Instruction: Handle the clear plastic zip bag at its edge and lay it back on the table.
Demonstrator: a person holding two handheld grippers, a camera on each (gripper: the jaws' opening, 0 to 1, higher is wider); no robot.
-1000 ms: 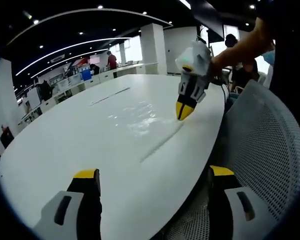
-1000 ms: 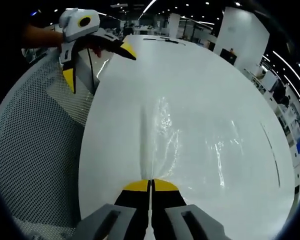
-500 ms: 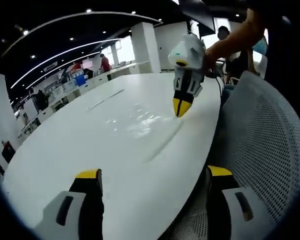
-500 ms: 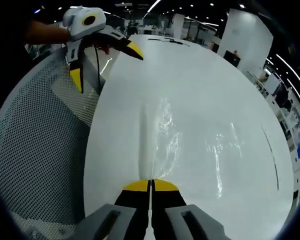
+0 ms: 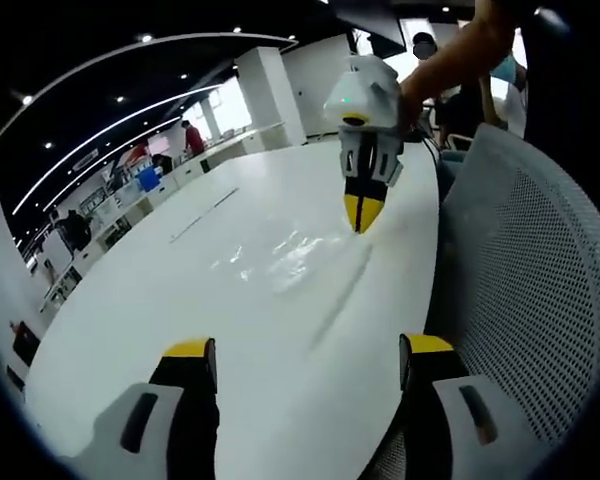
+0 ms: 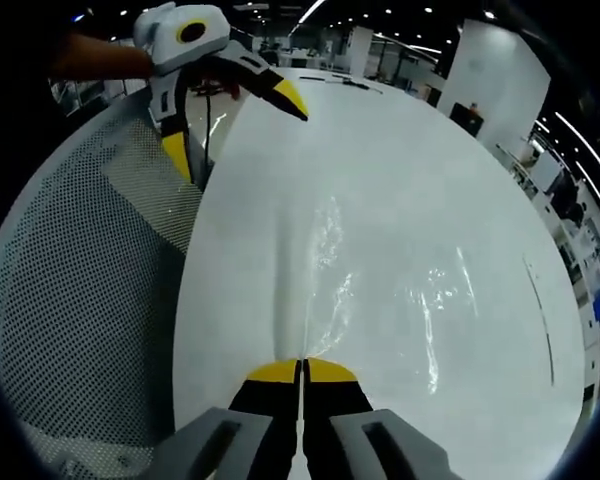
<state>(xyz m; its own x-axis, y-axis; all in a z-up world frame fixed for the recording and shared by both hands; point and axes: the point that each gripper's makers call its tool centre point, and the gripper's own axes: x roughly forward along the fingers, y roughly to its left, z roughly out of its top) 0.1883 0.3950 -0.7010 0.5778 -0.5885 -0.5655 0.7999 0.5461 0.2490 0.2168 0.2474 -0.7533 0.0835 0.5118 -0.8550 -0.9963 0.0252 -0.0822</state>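
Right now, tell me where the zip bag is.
The bag lies flat on the white table, its near edge pinched in the shut right tool. In the left gripper view it glints just below that tool's tips.

No readable text, label, brand, number or sign is showing anywhere; the distant office background is appearing too small and blurred to make out lettering.

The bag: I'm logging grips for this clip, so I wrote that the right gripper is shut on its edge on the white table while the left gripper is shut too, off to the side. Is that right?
Not quite. The left gripper is open, its jaws wide apart in the left gripper view. The rest holds: the right gripper is shut on the bag at its edge on the table.
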